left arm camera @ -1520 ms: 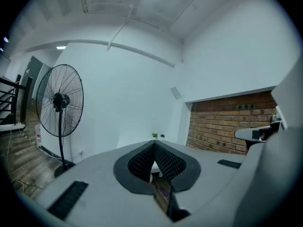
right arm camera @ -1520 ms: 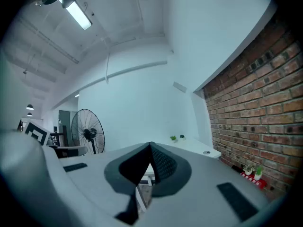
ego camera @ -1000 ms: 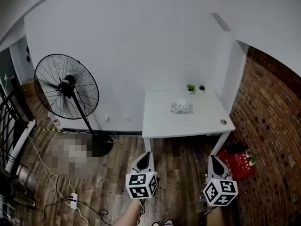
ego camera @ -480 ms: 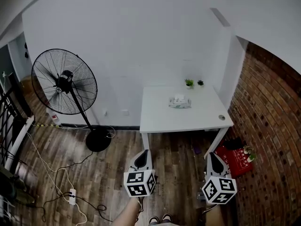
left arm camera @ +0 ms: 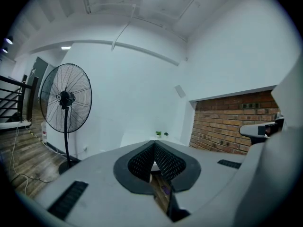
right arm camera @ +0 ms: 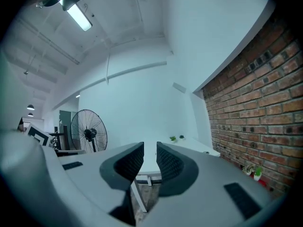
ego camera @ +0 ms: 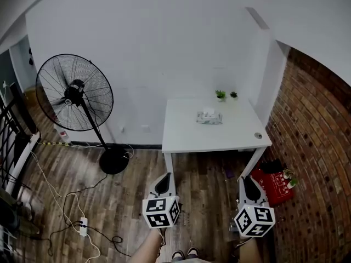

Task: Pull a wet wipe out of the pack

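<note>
White wall fills the upper part of the head view, with a brick wall [ego camera: 315, 147] down the right edge and a wood floor [ego camera: 109, 196] across the bottom. Right of centre stands a white table [ego camera: 186, 138], pushed against the wall. The wet wipe pack [ego camera: 210, 117] lies flat on it, toward the back and a little right of the table's middle, with a bit of white standing up from its top. Two small potted plants [ego camera: 226, 95] sit side by side at the table's back edge, just behind the pack, and a small round object [ego camera: 258, 136] rests near the front right corner. A pedestal fan [ego camera: 74, 92] stands at the left of the frame, and cables trail over the floor to a power strip [ego camera: 83, 226] at the lower left.

You hold both grippers low at the bottom of the frame, over the floor and well short of the table and the pack. Your left gripper [ego camera: 163, 182] points up-frame toward the table's front left leg; in its own view [left arm camera: 154, 144] the jaw tips meet and nothing sits between them. Your right gripper [ego camera: 247, 185] hangs at the lower right; in its own view [right arm camera: 150, 150] the jaws stand a narrow gap apart, empty, with the table showing through the slit.
</note>
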Tool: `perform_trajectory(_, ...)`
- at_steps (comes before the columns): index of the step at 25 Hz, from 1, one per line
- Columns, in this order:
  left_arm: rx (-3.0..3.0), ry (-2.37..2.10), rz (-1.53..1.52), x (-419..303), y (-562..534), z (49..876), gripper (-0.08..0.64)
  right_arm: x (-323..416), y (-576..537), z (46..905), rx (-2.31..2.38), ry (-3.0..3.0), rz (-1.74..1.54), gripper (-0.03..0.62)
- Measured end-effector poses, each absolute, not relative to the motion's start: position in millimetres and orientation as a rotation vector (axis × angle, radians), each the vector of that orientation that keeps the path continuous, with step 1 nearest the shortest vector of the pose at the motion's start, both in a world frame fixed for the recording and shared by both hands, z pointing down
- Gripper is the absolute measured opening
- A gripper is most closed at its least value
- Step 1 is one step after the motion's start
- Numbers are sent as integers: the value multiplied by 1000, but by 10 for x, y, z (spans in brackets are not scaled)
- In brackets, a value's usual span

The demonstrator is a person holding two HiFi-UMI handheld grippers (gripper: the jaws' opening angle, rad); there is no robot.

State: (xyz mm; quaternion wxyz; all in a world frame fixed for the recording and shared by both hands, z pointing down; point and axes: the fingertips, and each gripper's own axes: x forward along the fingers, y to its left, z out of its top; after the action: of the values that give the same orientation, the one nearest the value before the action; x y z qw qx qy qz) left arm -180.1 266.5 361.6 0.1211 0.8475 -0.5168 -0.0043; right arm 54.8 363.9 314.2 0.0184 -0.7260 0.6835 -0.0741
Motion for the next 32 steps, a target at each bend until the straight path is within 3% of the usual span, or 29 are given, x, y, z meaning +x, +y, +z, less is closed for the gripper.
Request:
perform_trajectory(11,2482,-1537,2,-1651,2535,3572,0,707,3483,3152,-2242,2141,-222,141)
perform_trajectory(32,2486,-1574,69,-1186,1791,3632,0,1330,2813,3486,-2244,2097,-339,140)
